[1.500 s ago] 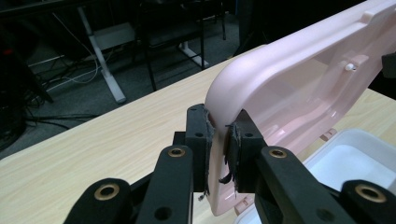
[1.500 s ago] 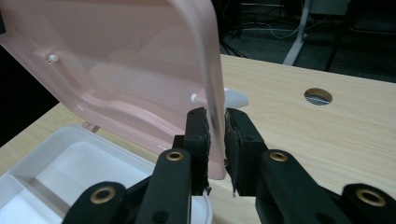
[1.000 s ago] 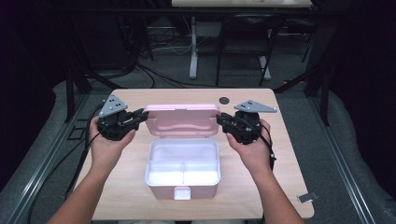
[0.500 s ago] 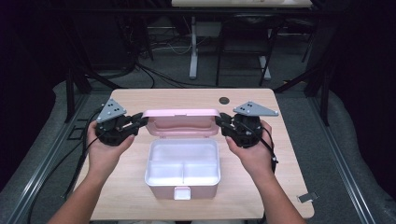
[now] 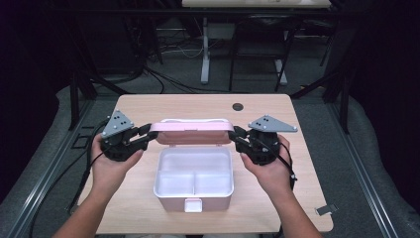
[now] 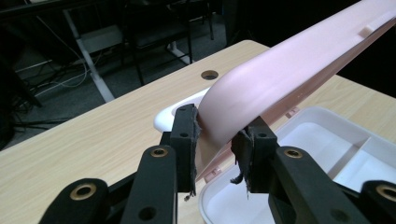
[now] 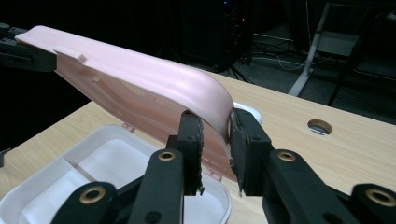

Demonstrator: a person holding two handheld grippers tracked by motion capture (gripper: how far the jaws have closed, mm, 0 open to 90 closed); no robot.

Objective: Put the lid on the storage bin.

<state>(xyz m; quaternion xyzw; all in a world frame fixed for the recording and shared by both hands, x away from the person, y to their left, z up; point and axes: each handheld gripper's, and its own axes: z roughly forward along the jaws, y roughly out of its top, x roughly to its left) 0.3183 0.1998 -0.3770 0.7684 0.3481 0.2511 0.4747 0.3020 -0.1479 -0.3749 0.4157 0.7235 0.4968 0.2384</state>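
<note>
I see pink lid [image 5: 192, 131] stretched sideways between my grippers: left gripper [image 5: 143, 137] just loosening, pads barely apart; right gripper [image 5: 238, 136] clamped on other end.

A pale wood-grain worktop [image 5: 148, 106] with a round cable hole [image 5: 237, 106] near its far edge stands on a grey carpeted floor [image 5: 376, 163]. Beyond it the room is dark, with black cables [image 5: 168, 82] trailing across the floor around the white leg [image 5: 204, 59] of another table and dark frame legs [image 5: 282, 64].
</note>
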